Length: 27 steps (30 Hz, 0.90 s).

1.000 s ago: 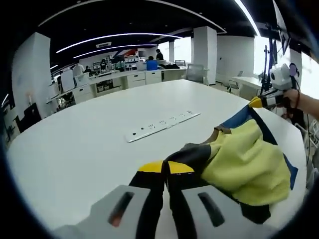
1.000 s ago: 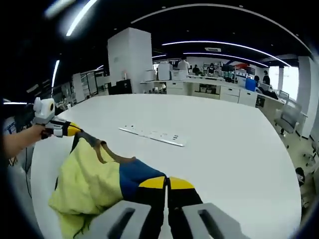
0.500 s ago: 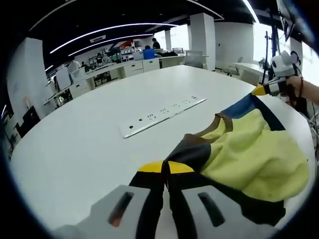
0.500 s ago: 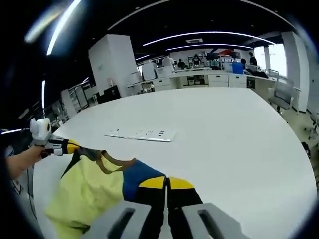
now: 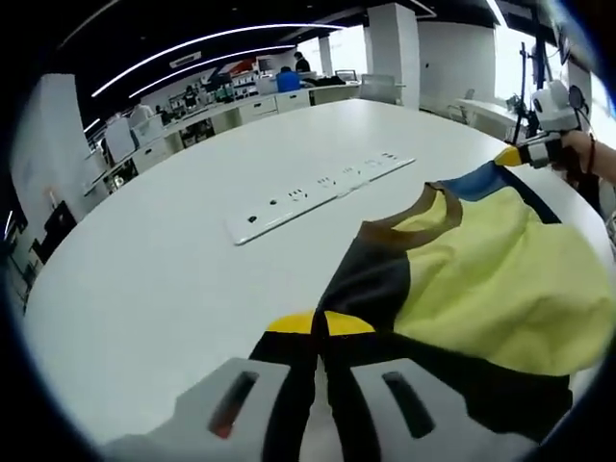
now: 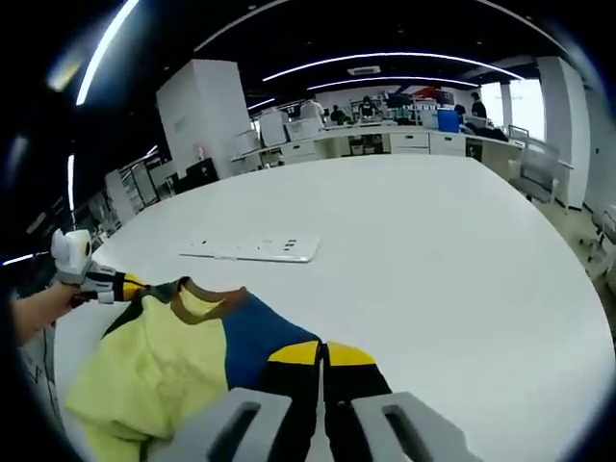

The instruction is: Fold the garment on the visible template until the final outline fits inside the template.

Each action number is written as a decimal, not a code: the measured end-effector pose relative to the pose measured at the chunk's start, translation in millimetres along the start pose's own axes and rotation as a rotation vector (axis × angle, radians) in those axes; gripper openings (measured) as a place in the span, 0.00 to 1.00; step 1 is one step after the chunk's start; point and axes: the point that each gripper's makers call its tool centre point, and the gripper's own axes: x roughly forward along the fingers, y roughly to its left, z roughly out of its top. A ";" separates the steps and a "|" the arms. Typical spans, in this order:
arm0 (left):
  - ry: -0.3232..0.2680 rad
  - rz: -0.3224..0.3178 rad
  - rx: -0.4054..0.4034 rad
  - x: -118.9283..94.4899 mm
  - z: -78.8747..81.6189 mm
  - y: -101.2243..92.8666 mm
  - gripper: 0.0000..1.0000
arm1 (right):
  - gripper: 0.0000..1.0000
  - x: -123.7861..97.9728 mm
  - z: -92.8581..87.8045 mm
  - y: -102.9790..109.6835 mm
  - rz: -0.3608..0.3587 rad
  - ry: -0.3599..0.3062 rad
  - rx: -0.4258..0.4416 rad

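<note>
A yellow garment (image 5: 500,279) with a black shoulder, a blue shoulder and a brown neckline hangs stretched between both grippers above the white table (image 5: 144,250). My left gripper (image 5: 320,327) is shut on its black shoulder. In the right gripper view my right gripper (image 6: 321,352) is shut on the blue shoulder of the garment (image 6: 168,361). The right gripper (image 5: 508,156) appears at the far right of the left gripper view, held by a hand. The left gripper (image 6: 123,286) appears at the left of the right gripper view. No template outline is discernible on the table.
A long white socket strip (image 5: 322,188) lies across the middle of the table (image 6: 433,241), and appears as the socket strip (image 6: 250,249) beyond the garment. Desks, pillars and people stand far behind. A chair (image 6: 553,178) stands off the table's right side.
The garment has been spread wider and lowered toward the table, its neckline opening out. Both views have tipped down and closer to the tabletop.
</note>
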 end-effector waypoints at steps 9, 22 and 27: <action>0.017 0.008 0.017 5.4 0.2 1.0 0.00 | 0.00 3.0 -4.5 -5.3 -0.022 0.027 -0.026; -0.049 0.066 -0.067 -16.7 11.4 17.0 0.35 | 0.24 -2.5 1.8 9.0 0.010 0.016 -0.030; -0.077 0.056 -0.093 -33.3 12.8 15.3 0.50 | 0.47 -11.5 4.2 24.0 0.050 0.020 -0.043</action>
